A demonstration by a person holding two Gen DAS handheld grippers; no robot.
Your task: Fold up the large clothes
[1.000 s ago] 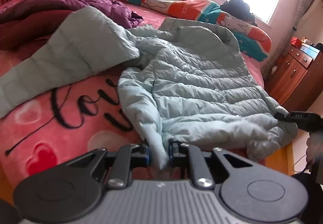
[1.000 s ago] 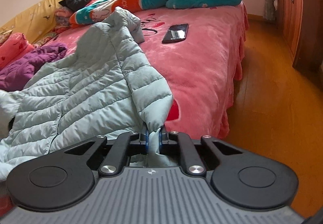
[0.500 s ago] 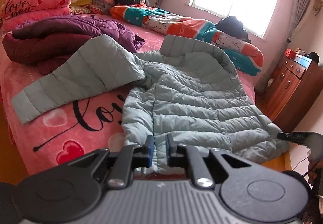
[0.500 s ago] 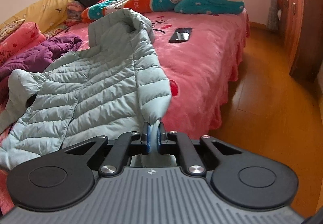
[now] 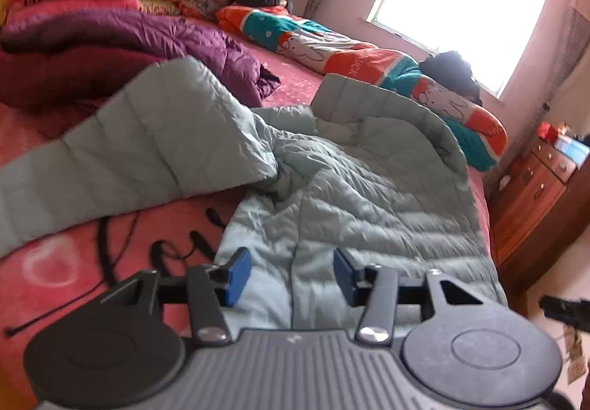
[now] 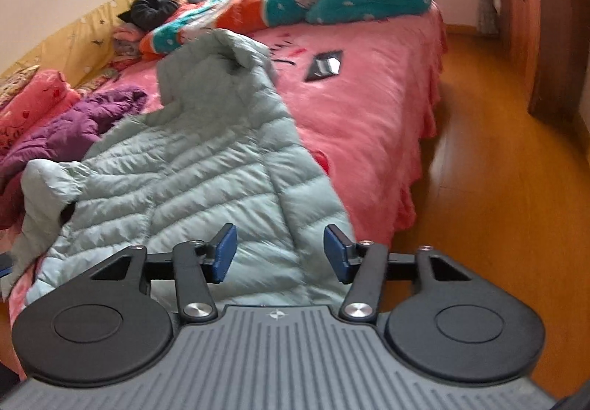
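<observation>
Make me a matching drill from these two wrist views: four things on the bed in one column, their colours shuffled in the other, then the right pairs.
Things:
1. puffer jacket
2. crumpled coat
3. phone
4. bed cover

Colours:
A. pink
B. purple
C. pale mint green
D. black, with a shiny face

Pairs: 1-C, 2-B, 3-D, 4-A
</observation>
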